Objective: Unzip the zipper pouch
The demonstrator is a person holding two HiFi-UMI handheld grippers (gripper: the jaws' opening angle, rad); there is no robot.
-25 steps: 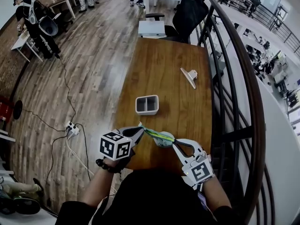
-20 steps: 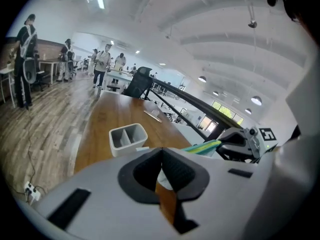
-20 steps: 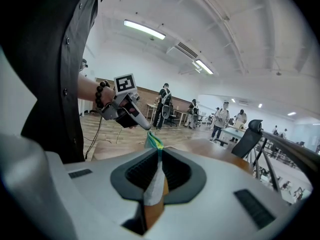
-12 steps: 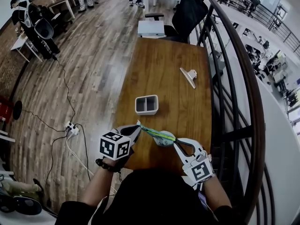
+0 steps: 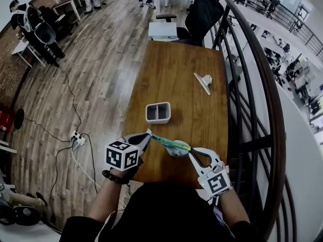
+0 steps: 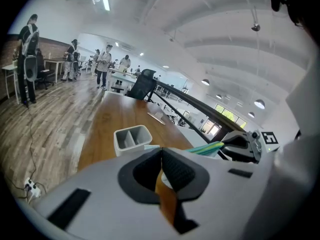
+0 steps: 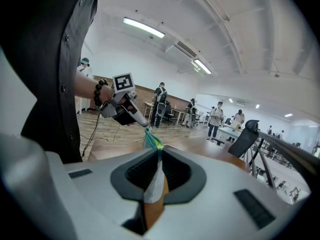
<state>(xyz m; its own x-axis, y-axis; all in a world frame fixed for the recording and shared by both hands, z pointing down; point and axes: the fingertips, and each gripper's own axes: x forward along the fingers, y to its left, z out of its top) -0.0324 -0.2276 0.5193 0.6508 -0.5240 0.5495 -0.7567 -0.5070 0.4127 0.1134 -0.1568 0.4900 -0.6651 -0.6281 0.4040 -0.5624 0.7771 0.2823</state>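
A small zipper pouch [image 5: 174, 146], teal and green with a yellow stripe, hangs stretched between both grippers over the near edge of the wooden table [image 5: 176, 69]. My left gripper [image 5: 149, 134] is shut on the pouch's left end. My right gripper [image 5: 190, 150] is shut on its right end. In the left gripper view the jaws [image 6: 161, 150] are pressed together, and the pouch [image 6: 212, 147] runs off to the right toward the other gripper [image 6: 240, 146]. In the right gripper view pale pouch fabric [image 7: 151, 139] sits pinched between the jaws [image 7: 159, 149], with the left gripper [image 7: 142, 124] at its far tip.
A grey two-compartment box [image 5: 158, 112] stands on the table just beyond the pouch. A flat white clip-like object [image 5: 204, 81] lies further back on the right. A dark railing [image 5: 252, 110] runs along the table's right side. An office chair [image 5: 202, 14] stands at the far end.
The pouch is pulled slightly straighter and longer between the grippers. The left gripper has edged a little to the left. The right gripper has hardly moved.
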